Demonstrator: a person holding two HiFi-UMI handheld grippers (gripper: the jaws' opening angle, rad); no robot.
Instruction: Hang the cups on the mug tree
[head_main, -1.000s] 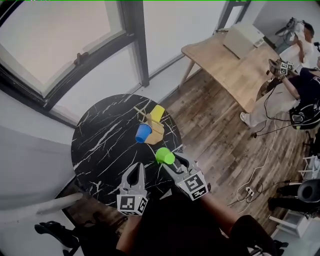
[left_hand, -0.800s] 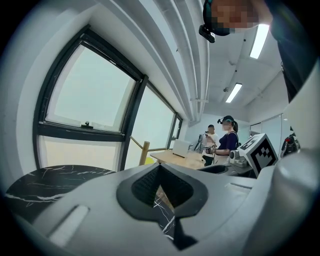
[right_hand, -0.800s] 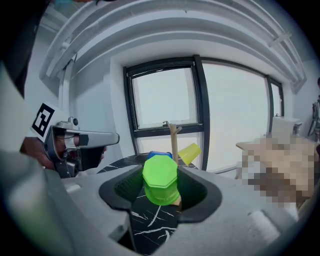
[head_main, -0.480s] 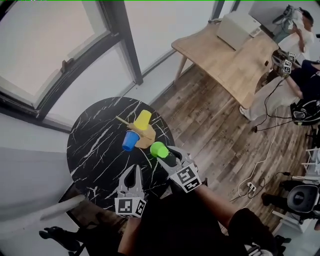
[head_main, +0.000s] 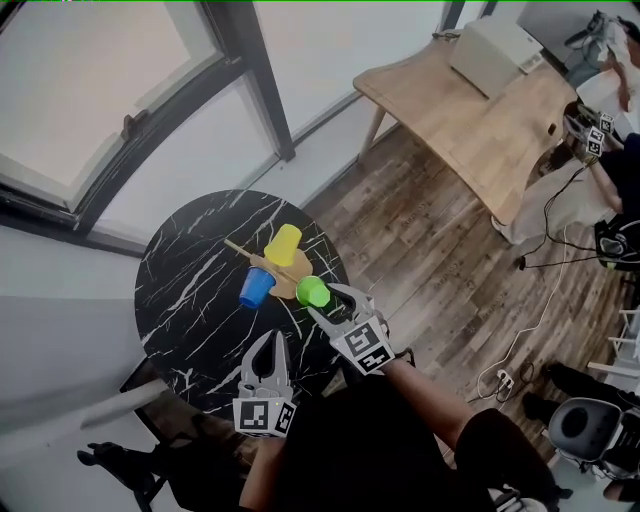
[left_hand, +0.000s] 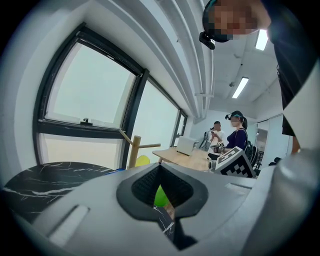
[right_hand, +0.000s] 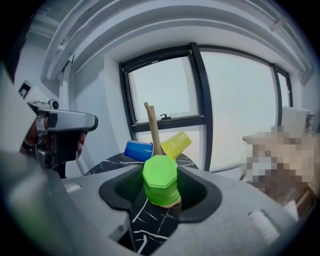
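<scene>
Blue plastic cup (head_main: 255, 288), yellow plastic cup (head_main: 283, 243) hung on wooden mug tree (right_hand: 152, 127); our right gripper (head_main: 321, 301) clamps unhung green plastic cup (head_main: 313, 291); left gripper (head_main: 268, 340) closed.

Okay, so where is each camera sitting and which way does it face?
Head view: on the person's head, facing steeply down at the marble table, mug tree, left gripper, right gripper and both arms.
Left gripper view: on the left gripper, facing across the table toward the windows; its shut jaws show.
Right gripper view: on the right gripper, facing the mug tree; its jaws hold the green cup.
Shared: all three show the mug tree.
</scene>
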